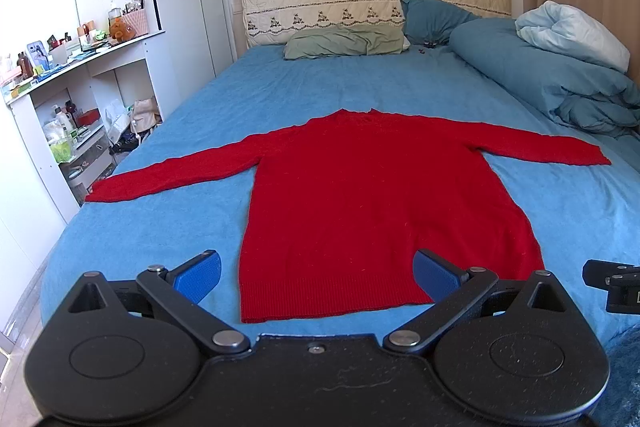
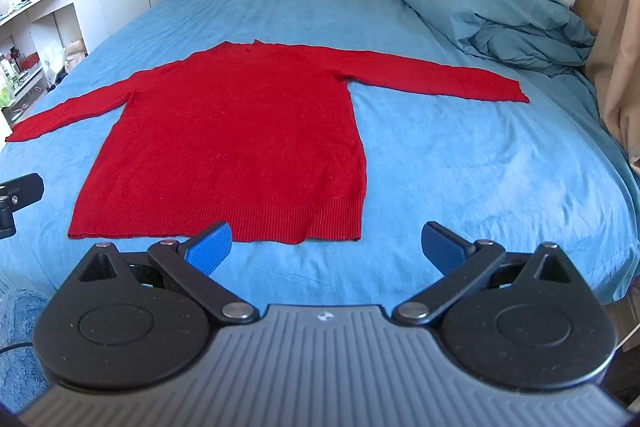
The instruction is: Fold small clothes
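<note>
Both grippers' spread jaws hover before red sweater point(image 1: 360, 195) hem.

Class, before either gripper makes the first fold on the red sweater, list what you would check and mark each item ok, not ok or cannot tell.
1. Red sweater lies flat on the blue sheet: ok.
2. Both sleeves spread out sideways: ok.
3. Left gripper open, empty: ok.
4. Right gripper open, empty: ok.
5. Nothing lying on the sweater: ok.
6. Bunched duvet clear of the sleeve: ok.
</note>
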A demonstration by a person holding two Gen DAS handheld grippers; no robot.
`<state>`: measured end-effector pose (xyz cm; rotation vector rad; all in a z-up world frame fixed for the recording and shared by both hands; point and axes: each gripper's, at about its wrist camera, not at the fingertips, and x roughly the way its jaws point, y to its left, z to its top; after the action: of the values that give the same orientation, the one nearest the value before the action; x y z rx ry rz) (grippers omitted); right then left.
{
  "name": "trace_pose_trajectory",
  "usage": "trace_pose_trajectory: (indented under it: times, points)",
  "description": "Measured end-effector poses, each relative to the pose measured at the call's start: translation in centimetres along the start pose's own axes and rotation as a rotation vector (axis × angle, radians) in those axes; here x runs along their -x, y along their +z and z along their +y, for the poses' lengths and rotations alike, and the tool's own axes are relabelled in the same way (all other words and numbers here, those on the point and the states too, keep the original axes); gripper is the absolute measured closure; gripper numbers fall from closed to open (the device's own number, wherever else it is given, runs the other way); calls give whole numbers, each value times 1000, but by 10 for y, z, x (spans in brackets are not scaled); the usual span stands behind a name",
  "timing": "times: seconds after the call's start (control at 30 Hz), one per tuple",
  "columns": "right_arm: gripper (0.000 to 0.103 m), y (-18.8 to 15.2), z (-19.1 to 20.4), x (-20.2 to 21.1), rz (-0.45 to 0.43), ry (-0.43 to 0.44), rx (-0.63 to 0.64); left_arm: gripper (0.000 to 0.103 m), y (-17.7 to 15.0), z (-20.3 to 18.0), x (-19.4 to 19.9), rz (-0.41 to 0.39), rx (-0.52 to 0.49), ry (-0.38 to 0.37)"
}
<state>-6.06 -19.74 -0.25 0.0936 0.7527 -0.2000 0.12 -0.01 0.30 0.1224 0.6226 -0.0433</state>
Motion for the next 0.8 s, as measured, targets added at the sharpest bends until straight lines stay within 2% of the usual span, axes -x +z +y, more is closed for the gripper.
trace_pose_trajectory:
  times: [0.8]
  points:
    - [0, 2, 6, 4, -19, 1, 23, 0, -2, 2, 5, -16, 10, 7]
